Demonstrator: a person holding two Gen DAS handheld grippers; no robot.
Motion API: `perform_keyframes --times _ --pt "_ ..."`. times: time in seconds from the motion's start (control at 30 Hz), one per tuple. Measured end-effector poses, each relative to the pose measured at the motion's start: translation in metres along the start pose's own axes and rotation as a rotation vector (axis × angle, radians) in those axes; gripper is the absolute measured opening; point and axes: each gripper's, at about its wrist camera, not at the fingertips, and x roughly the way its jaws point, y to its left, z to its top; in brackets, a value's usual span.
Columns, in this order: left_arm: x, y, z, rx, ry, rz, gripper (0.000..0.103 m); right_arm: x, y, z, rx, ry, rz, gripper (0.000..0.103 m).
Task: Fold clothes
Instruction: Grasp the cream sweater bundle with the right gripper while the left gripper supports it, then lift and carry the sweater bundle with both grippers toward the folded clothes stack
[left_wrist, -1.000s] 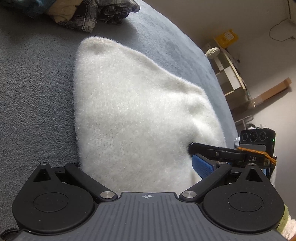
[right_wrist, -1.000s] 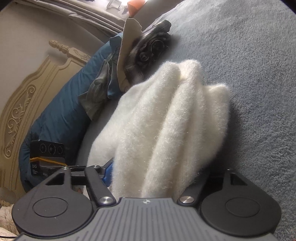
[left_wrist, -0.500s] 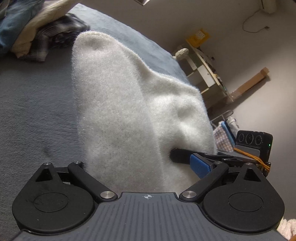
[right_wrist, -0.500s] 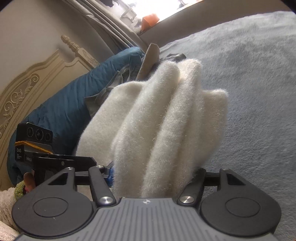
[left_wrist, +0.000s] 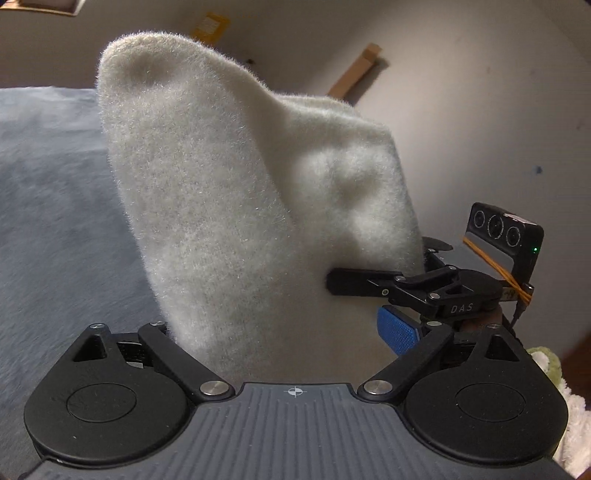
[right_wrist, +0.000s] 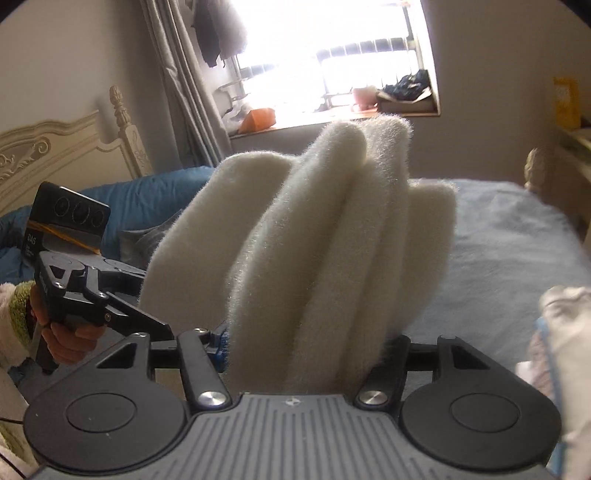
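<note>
The fluffy cream-white knitted garment (left_wrist: 255, 206) is up off the grey plush bedspread (left_wrist: 55, 229), gathered into thick folds and carried between both tools. In the left wrist view it rises straight ahead from the left gripper (left_wrist: 291, 354), whose fingers are buried in the pile at the garment's near edge, so it appears clamped on the fabric. The right gripper (left_wrist: 354, 295) comes in from the right, its black finger pressed into the garment's right side with a blue pad just below. In the right wrist view the same garment (right_wrist: 317, 236) stands up from the right gripper (right_wrist: 306, 365) as three or four parallel rolls. Their long axis runs away from the camera toward the far window, and the jaws are closed on their near ends. The left gripper (right_wrist: 122, 306) sits at near left, touching the garment's left flank, with a hand (right_wrist: 70, 336) around its handle.

Both grippers are on the near edge, side by side, so the bundle hangs forward of them. Any laying down would go far-end first onto the bedspread (right_wrist: 517, 236) ahead.

The bed is soft and will give under pressure. A carved cream headboard (right_wrist: 66, 147) and a blue pillow (right_wrist: 147, 199) lie far left, a curtained bright window (right_wrist: 332, 55) beyond. Pale cloth (right_wrist: 561, 332) blurs at near right.
</note>
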Motion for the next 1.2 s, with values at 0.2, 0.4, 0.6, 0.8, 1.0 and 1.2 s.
perform_keyframes --times 0.2,0.4,0.6,0.8,1.0,1.2 --pt "0.086 -0.046 0.049 0.089 0.017 -0.136 0.095 -0.08 -0.057 0.024 -0.074 0.021 -0.151 0.064" --pt "0.167 -0.054 0.075 0.05 0.054 -0.247 0.094 -0.121 -0.123 0.025 -0.049 0.085 -0.229 0.064" --pt "0.233 -0.042 0.071 0.026 0.095 -0.289 0.095 -0.117 -0.174 0.01 -0.033 0.182 -0.27 0.064" --pt "0.288 -0.02 0.063 -0.029 0.152 -0.299 0.095 -0.089 -0.208 -0.008 -0.022 0.312 -0.316 0.064" --pt "0.308 -0.004 0.057 -0.036 0.169 -0.314 0.095 -0.073 -0.227 -0.02 -0.035 0.383 -0.32 0.064" --pt "0.317 0.016 0.053 -0.048 0.172 -0.303 0.095 -0.066 -0.242 -0.031 0.0 0.357 -0.318 0.065"
